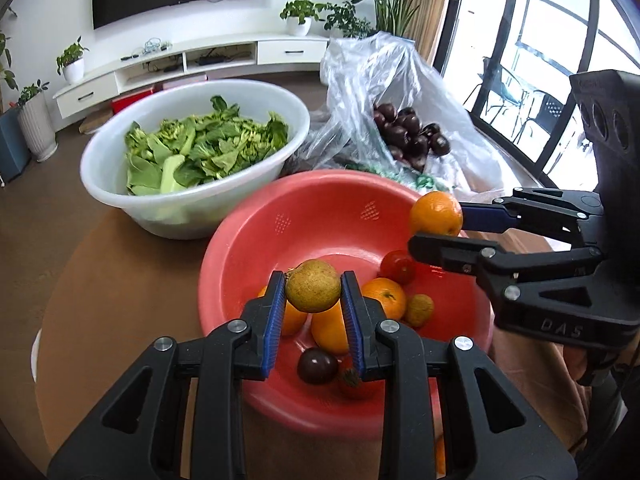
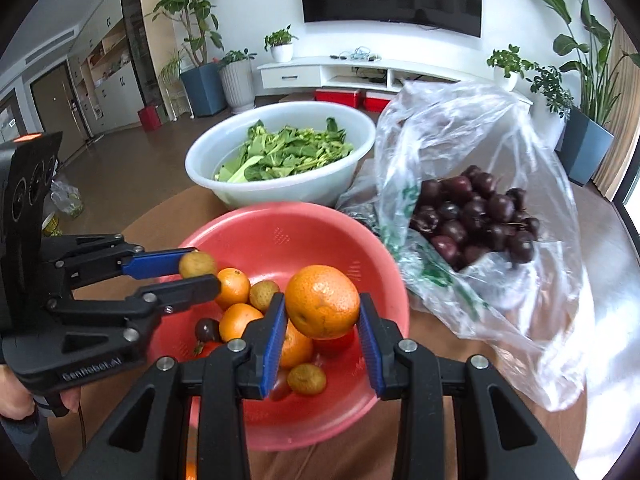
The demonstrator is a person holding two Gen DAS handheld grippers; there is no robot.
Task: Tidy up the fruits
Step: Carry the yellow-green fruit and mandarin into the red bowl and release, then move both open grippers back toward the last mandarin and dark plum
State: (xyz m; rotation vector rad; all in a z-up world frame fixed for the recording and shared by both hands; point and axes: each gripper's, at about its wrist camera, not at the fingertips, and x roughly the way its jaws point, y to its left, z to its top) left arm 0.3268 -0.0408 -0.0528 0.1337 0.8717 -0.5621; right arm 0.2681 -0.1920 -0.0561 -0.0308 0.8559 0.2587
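My left gripper point(image 1: 313, 294) is shut on a small brownish-yellow fruit point(image 1: 313, 286) and holds it above the red strainer bowl point(image 1: 320, 208). My right gripper point(image 2: 322, 312) is shut on an orange point(image 2: 322, 302) above the same bowl point(image 2: 304, 236). The right gripper also shows in the left wrist view point(image 1: 436, 226) with the orange point(image 1: 436, 213) over the bowl's right rim. The left gripper shows in the right wrist view point(image 2: 198, 272) with the small fruit point(image 2: 197, 264). In the bowl lie several oranges point(image 1: 384, 296), small brownish fruits point(image 2: 264, 295), a tomato point(image 1: 397, 266) and a dark plum point(image 1: 317, 365).
A white basin of green leaves point(image 1: 196, 152) stands behind the red bowl. A clear plastic bag of dark plums point(image 2: 476, 212) lies open to the right. All rest on a round brown table point(image 1: 100, 280). A TV cabinet and potted plants stand far behind.
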